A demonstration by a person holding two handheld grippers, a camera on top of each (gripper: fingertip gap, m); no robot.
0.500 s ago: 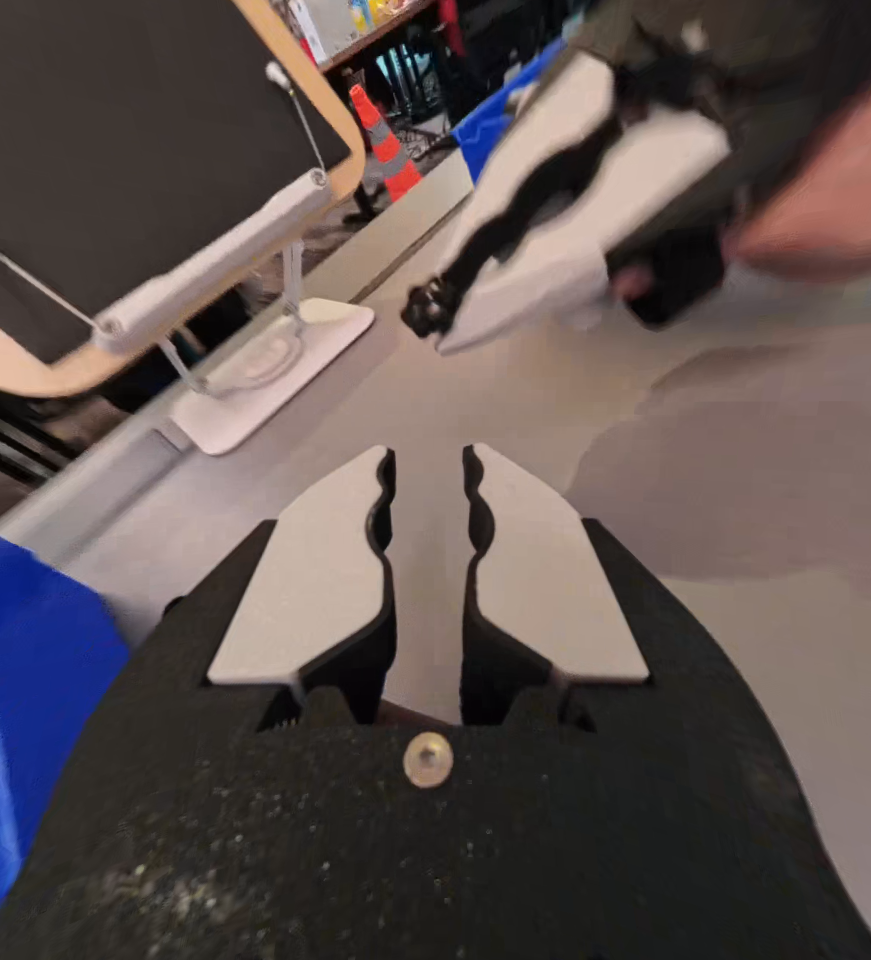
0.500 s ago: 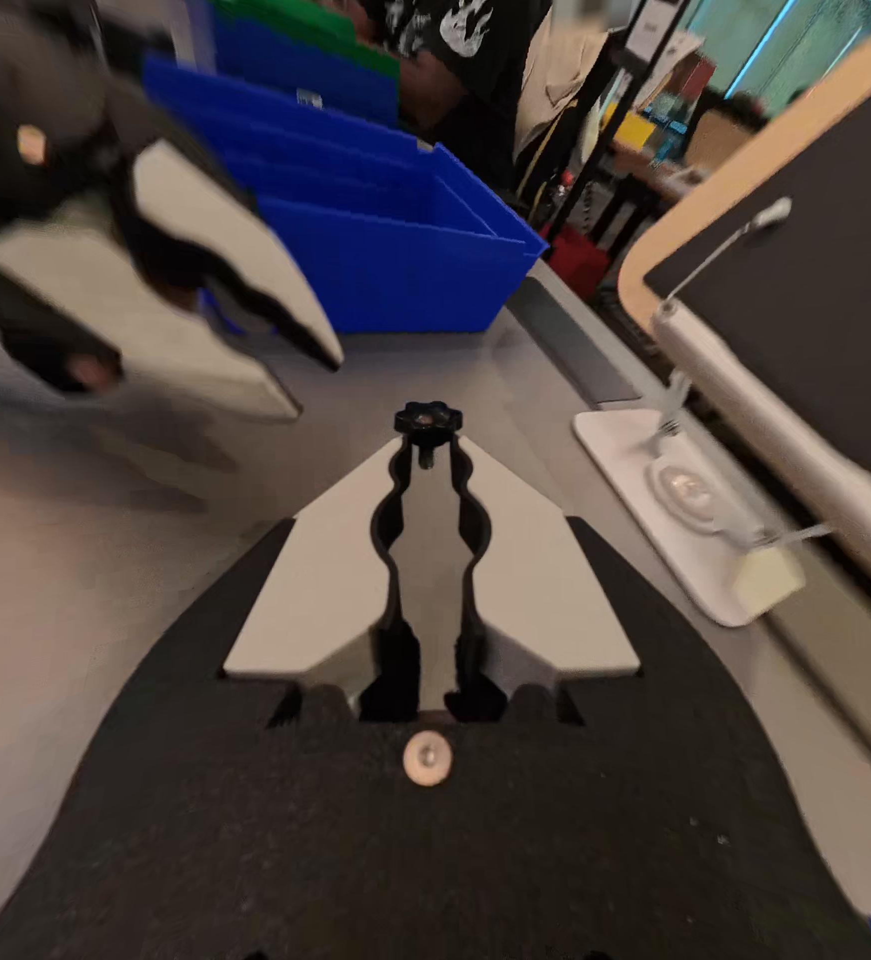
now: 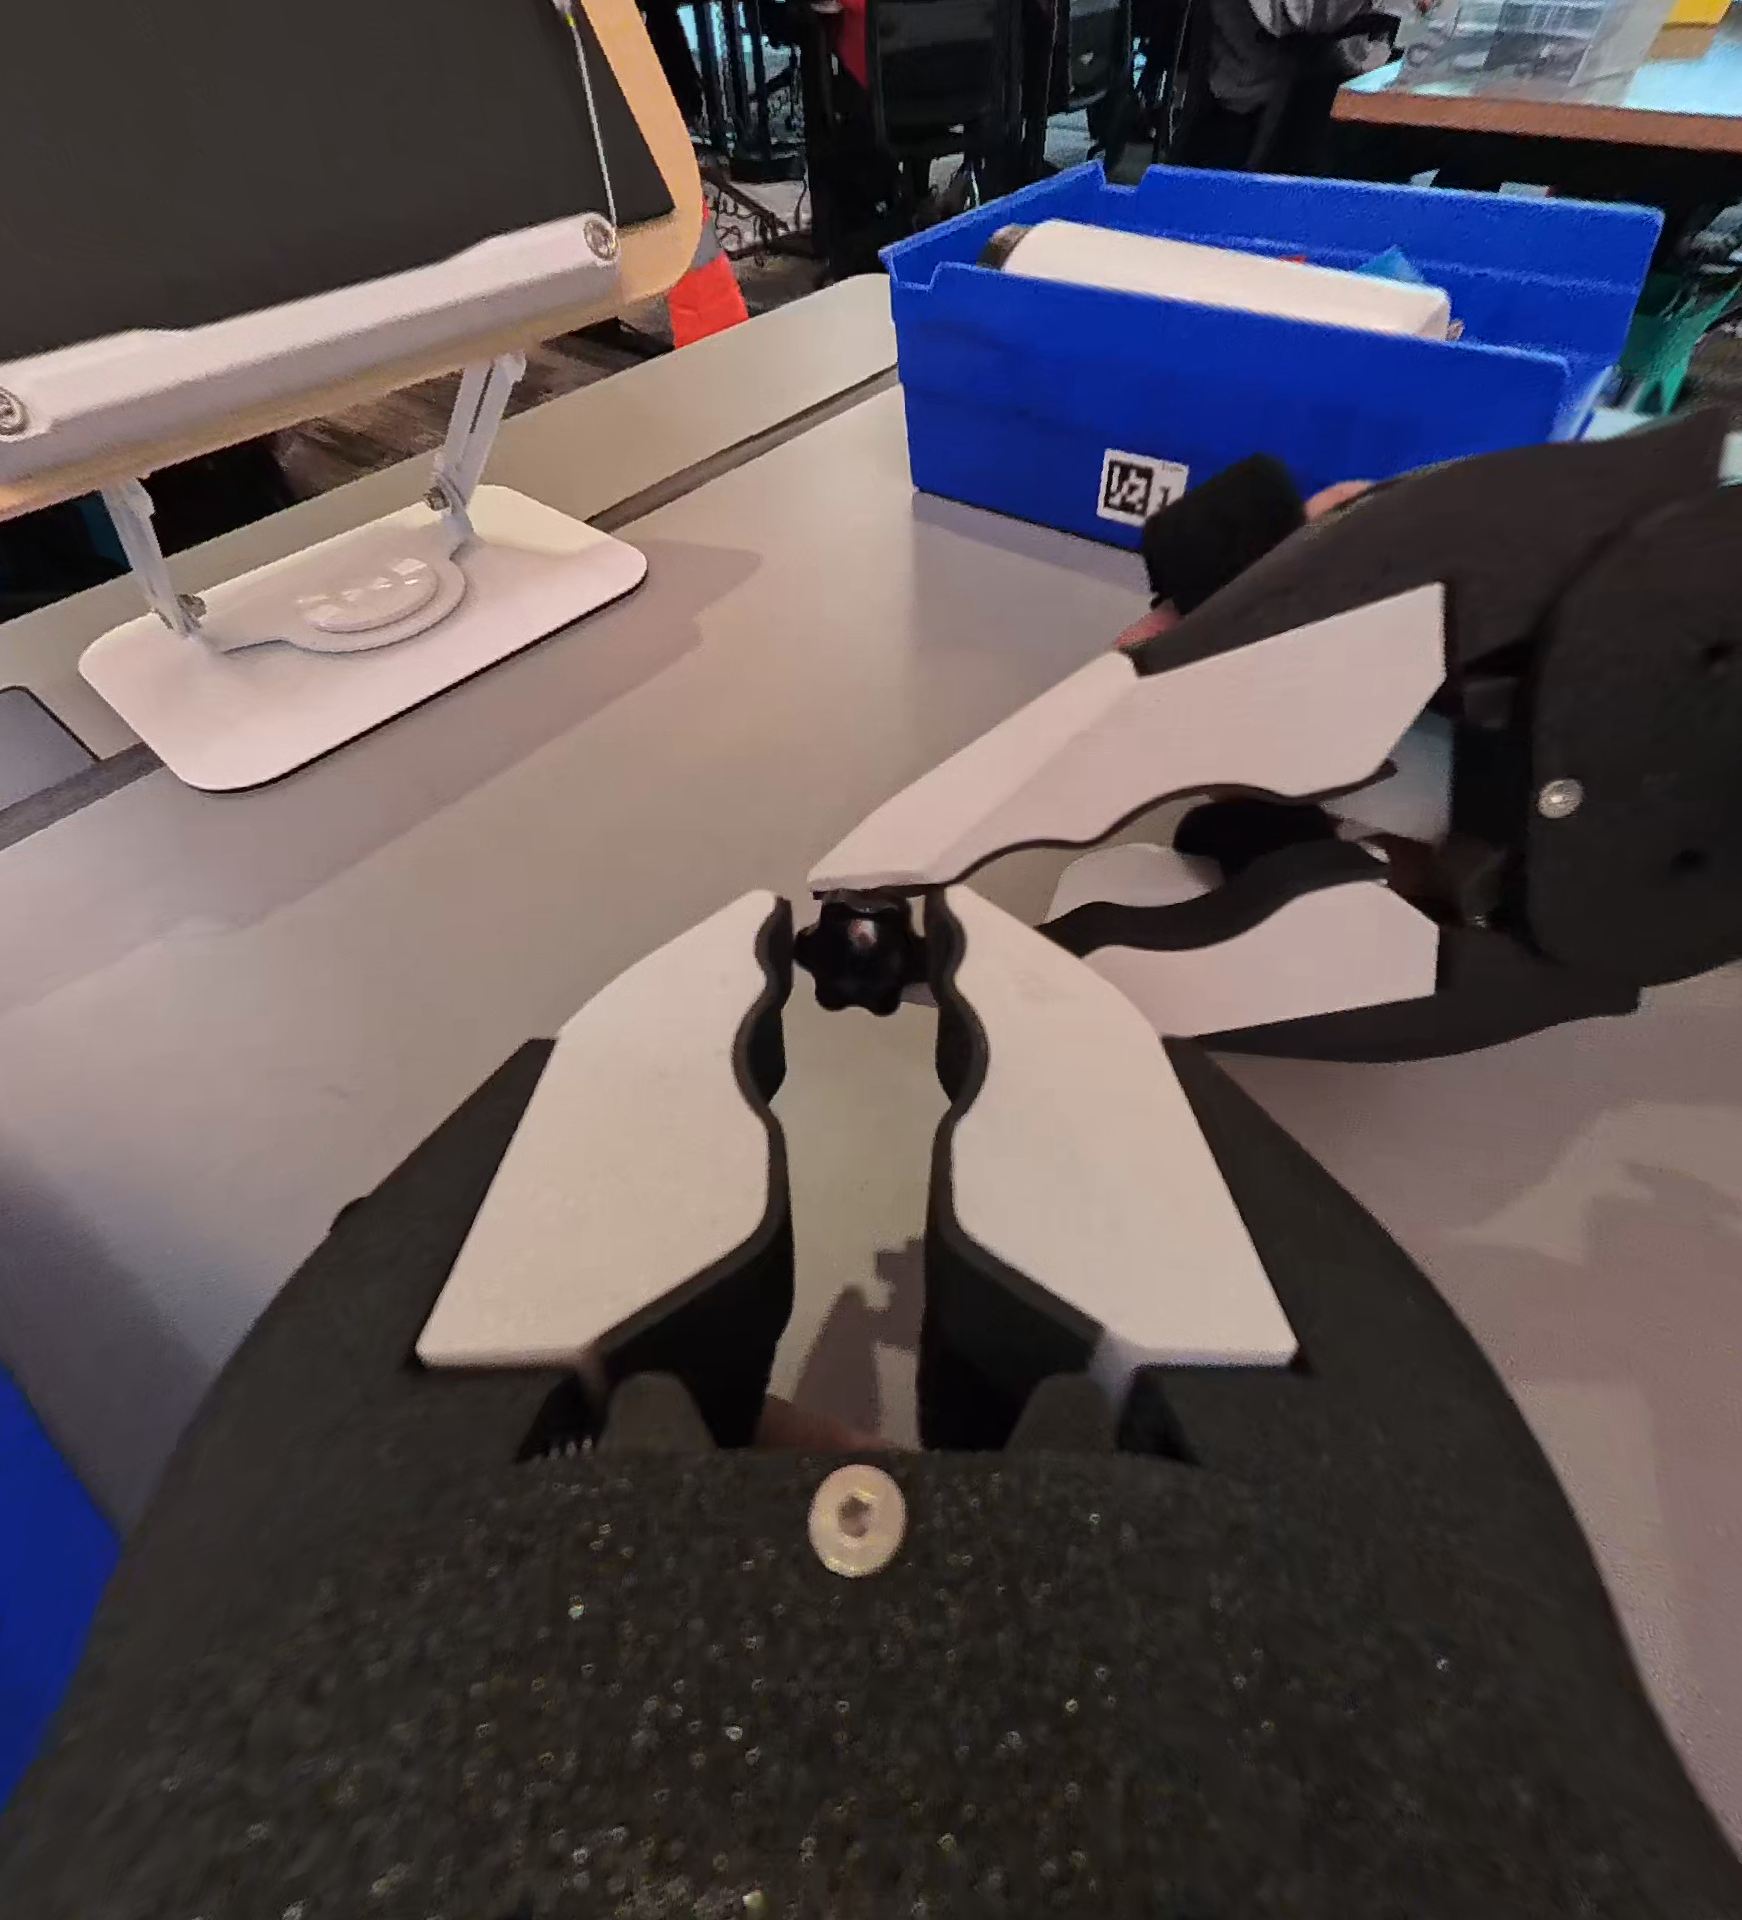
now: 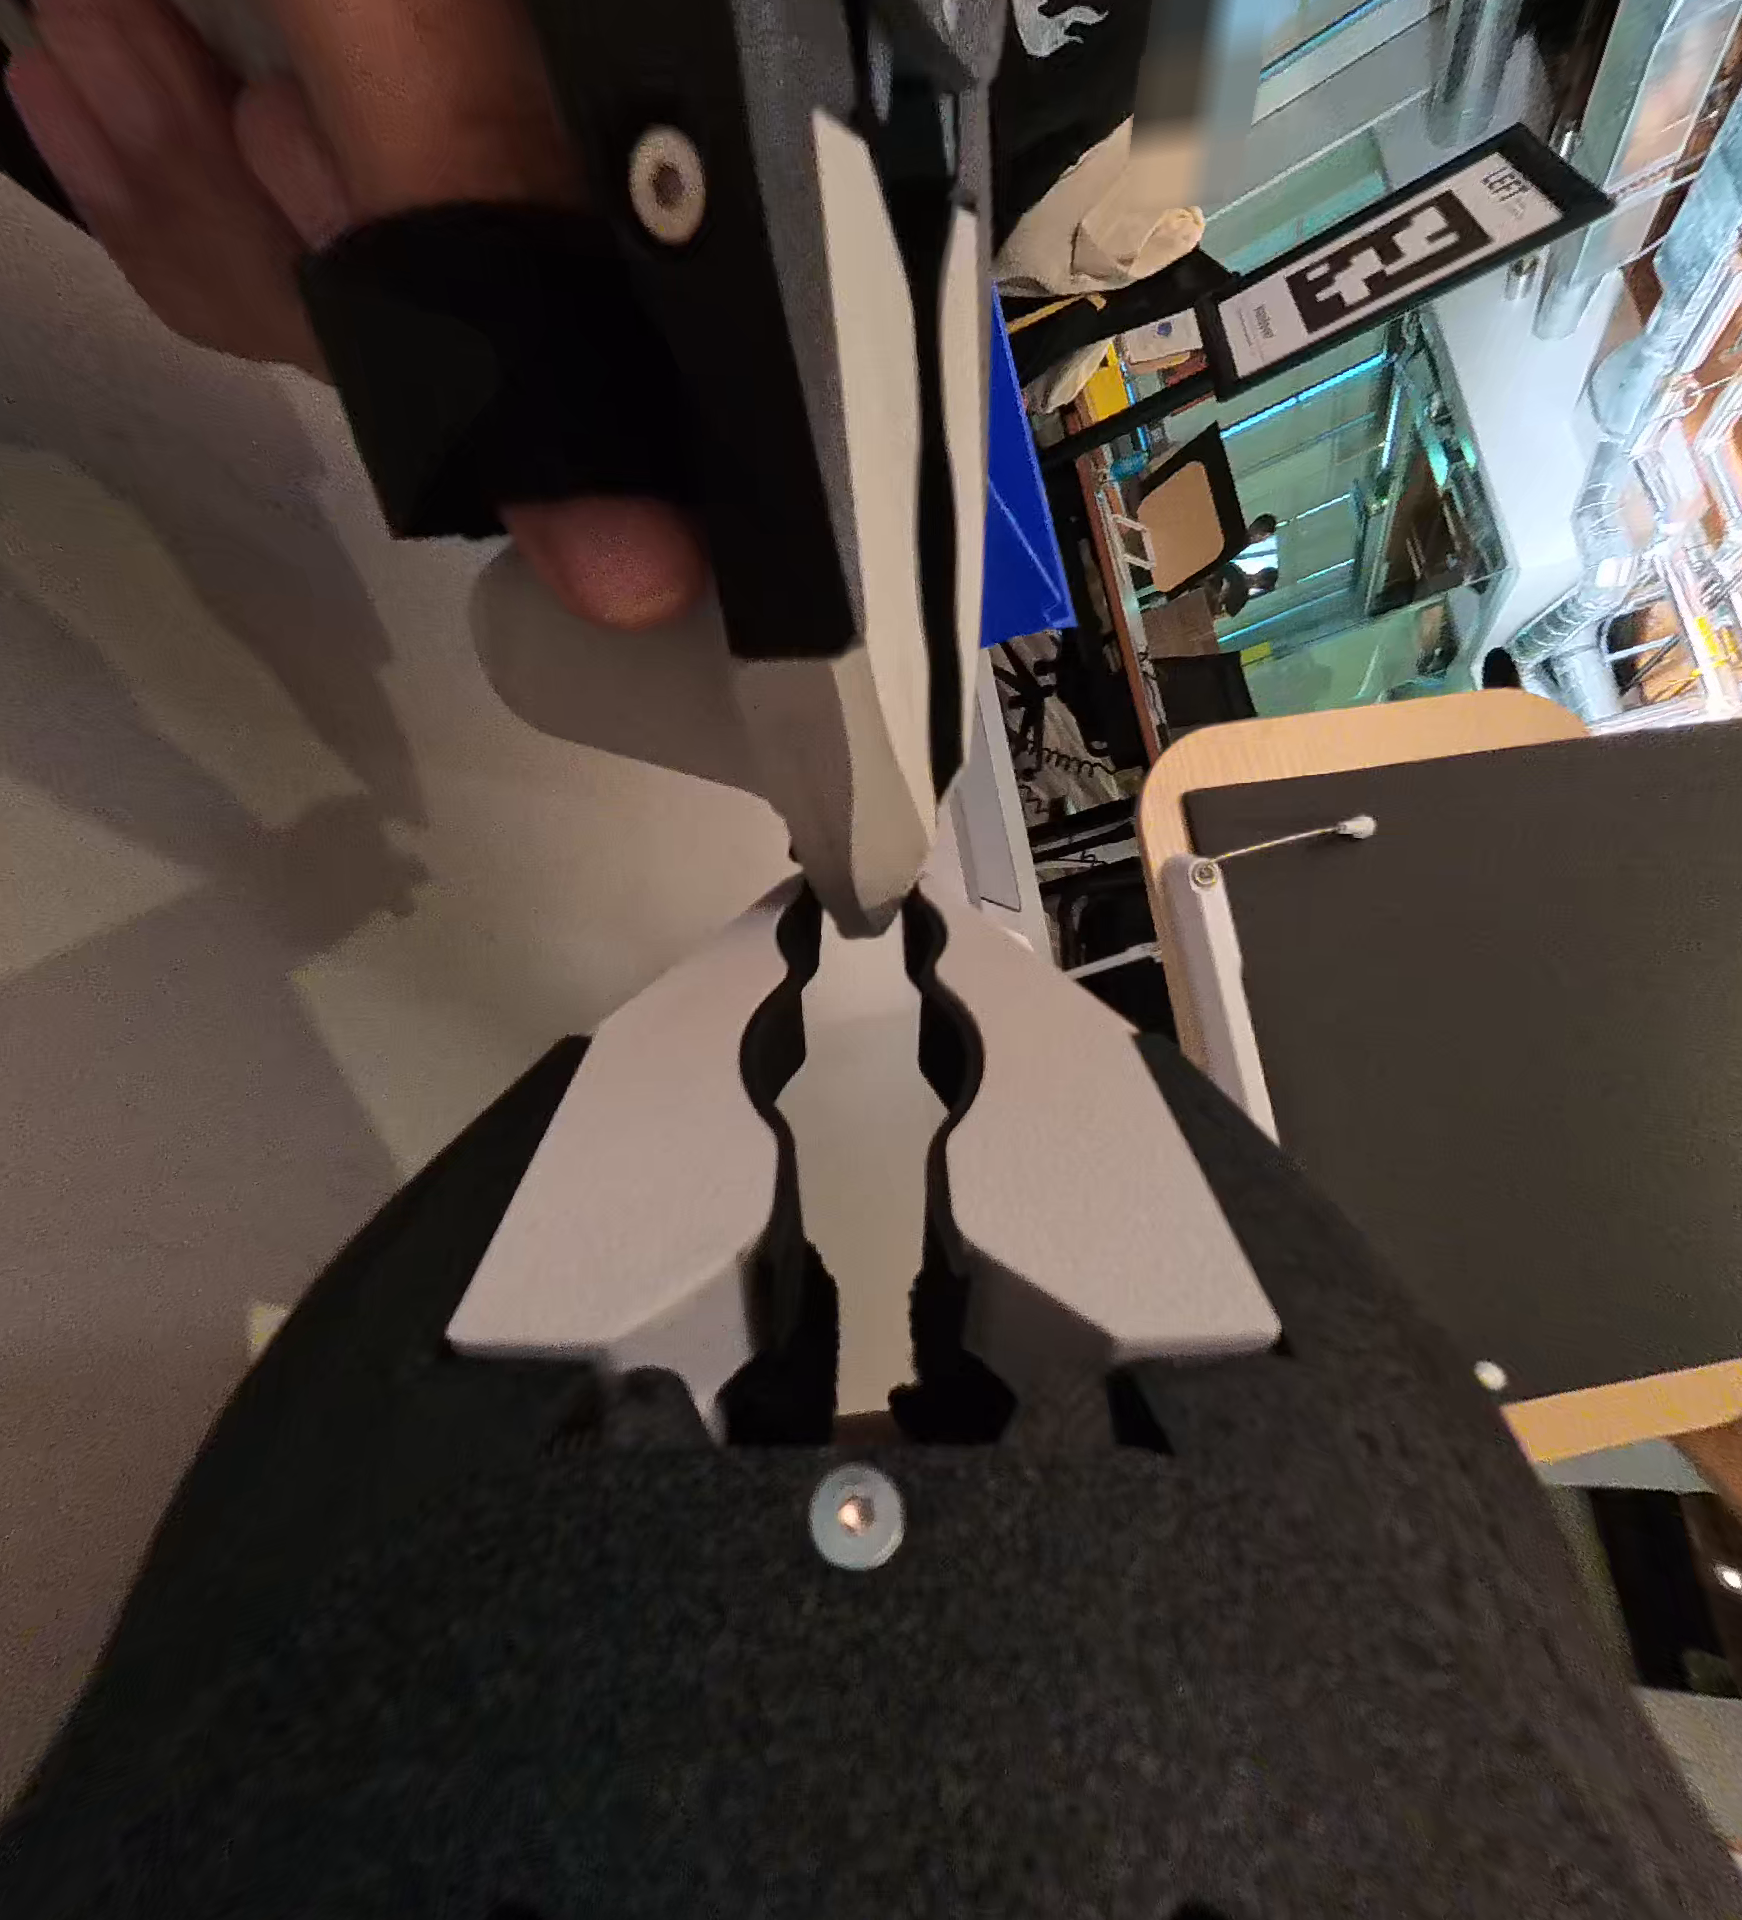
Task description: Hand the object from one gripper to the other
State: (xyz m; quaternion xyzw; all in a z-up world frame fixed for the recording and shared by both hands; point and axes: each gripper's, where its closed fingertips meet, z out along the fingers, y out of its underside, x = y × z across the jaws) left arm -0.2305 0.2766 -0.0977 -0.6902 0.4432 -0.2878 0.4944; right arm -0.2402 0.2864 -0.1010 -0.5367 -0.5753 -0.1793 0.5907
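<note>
Meeting tip to tip, left gripper (image 3: 862, 935) and right gripper (image 4: 859, 914) both pinch a black knob (image 3: 854, 954).

The object is a small black knob (image 3: 854, 954) with a scalloped, star-like rim and a small shiny spot at its centre. It sits between the fingertips of the left gripper (image 3: 859, 925), above the grey bench (image 3: 846, 623). The upper finger tip of the right gripper (image 3: 940, 914) lies over it. The right wrist view does not show the knob.

The left hand-held gripper (image 4: 862, 904) tips poke between the right hand-held gripper (image 4: 859, 920) fingers
</note>
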